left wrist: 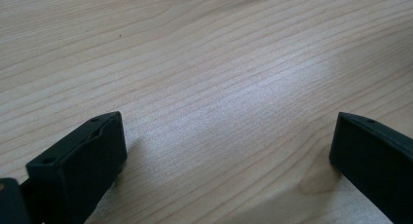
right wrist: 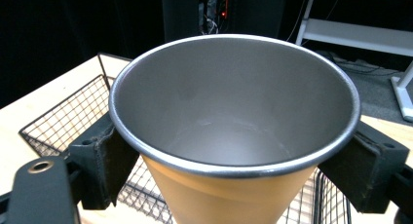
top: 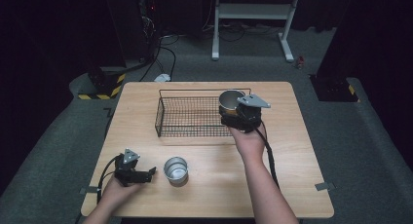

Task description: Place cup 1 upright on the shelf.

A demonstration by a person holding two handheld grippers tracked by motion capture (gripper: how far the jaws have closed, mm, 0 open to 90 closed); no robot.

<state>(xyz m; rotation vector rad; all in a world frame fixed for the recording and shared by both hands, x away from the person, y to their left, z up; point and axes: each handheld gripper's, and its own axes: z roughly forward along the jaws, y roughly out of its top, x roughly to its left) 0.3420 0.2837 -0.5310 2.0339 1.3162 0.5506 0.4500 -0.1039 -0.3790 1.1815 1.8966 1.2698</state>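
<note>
The right gripper [top: 242, 118] is clamping an orange, steel-lined tapered cup [right wrist: 234, 136] over the black wire basket [top: 190, 118], right of centre frame. The left gripper [top: 138, 174], jaws wide and empty, is resting lower left. Risk: the cup's taper slipping through the jaws.

On the worktop [top: 292, 151] a wire basket [top: 187, 118] sits toward the back. The right tool [top: 233, 110] holds a cup [top: 230, 100] over the basket's right end. Nearer the front stands a second cup [top: 176, 170], with the left tool [top: 152, 172] just to its left.

Black tongs [top: 246, 118], grey three-cornered top plates, black trailing cables, seemingly bare forearms.
</note>
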